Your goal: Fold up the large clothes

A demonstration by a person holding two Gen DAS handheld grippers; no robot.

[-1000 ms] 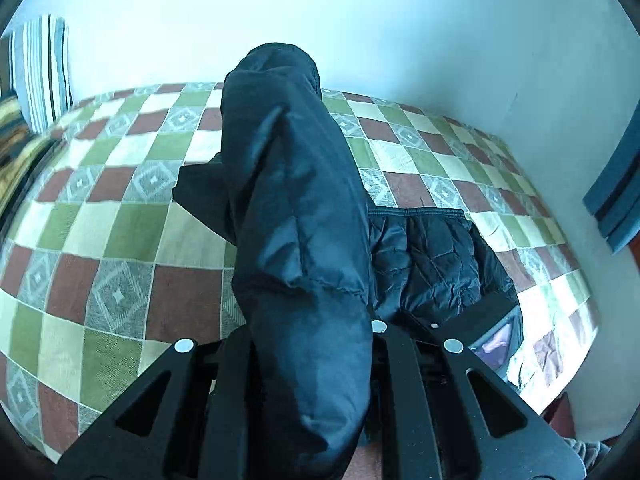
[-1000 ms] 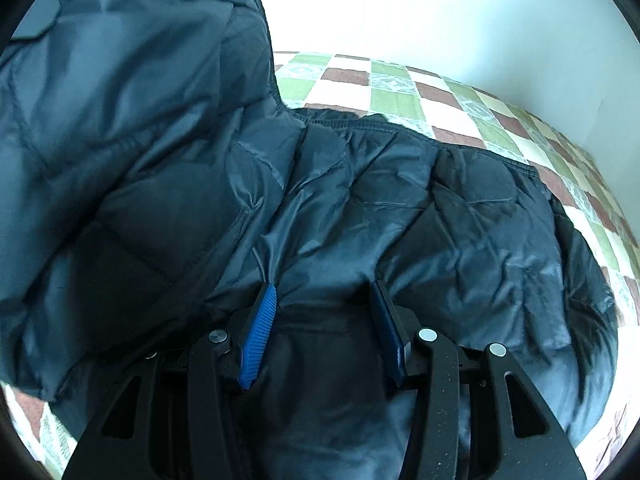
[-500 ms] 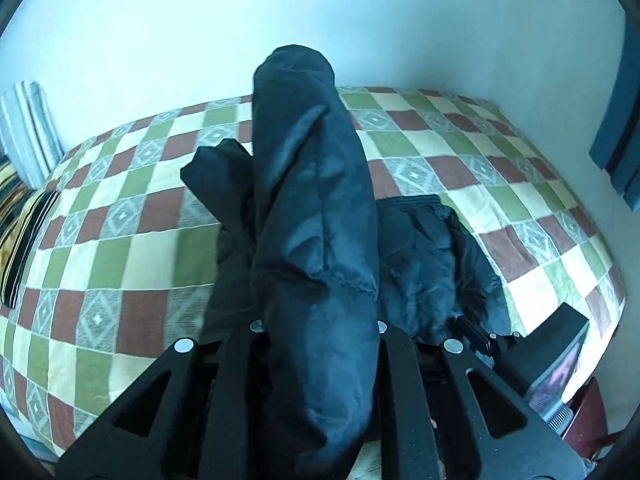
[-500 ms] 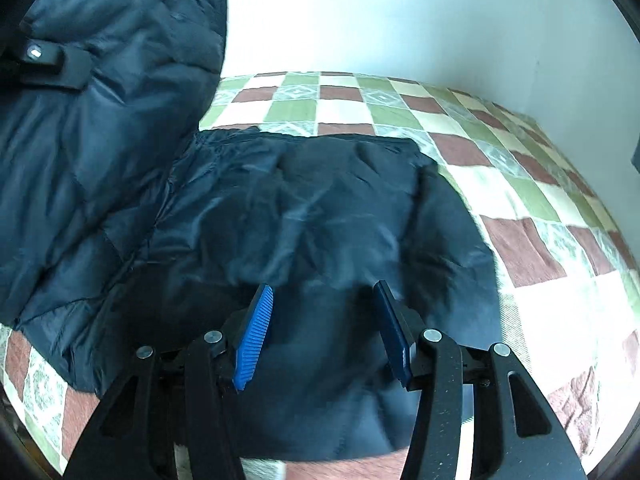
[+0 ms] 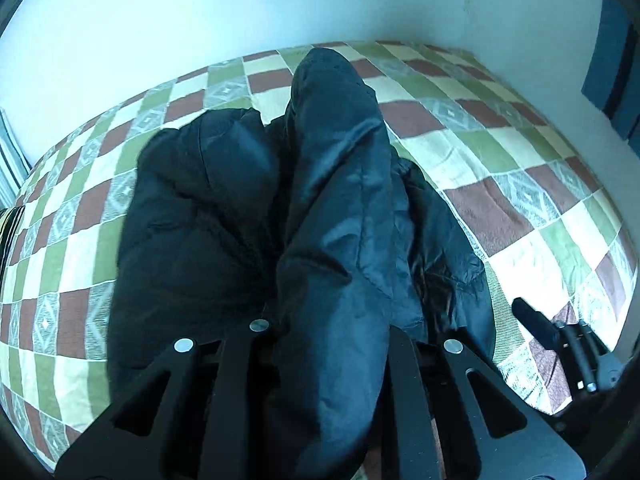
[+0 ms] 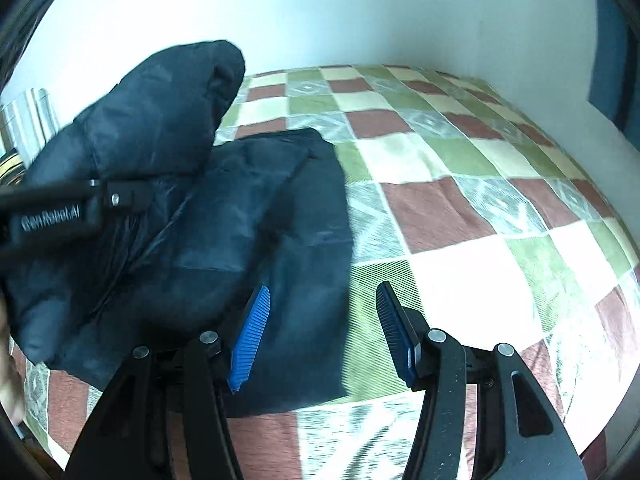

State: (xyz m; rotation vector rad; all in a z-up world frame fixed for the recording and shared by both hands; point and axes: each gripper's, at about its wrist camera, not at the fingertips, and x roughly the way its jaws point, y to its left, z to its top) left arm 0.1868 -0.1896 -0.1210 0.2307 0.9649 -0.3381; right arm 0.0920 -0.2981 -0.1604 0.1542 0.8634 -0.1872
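Jacket [image 6: 224,216] on bed [image 6: 480,208] (leftward)

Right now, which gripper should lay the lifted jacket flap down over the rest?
Left. The left gripper is shut on the raised fold of the dark puffer jacket, above the part lying on the checkered bedspread. The right gripper is opening, nothing pinched between its blue pads.

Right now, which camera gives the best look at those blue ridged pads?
The right wrist view: both blue pads show clearly on the right tool, its jaws opening above the jacket's edge, gripping nothing. The left wrist view shows only that tool's dark frame at its right edge, no blue.
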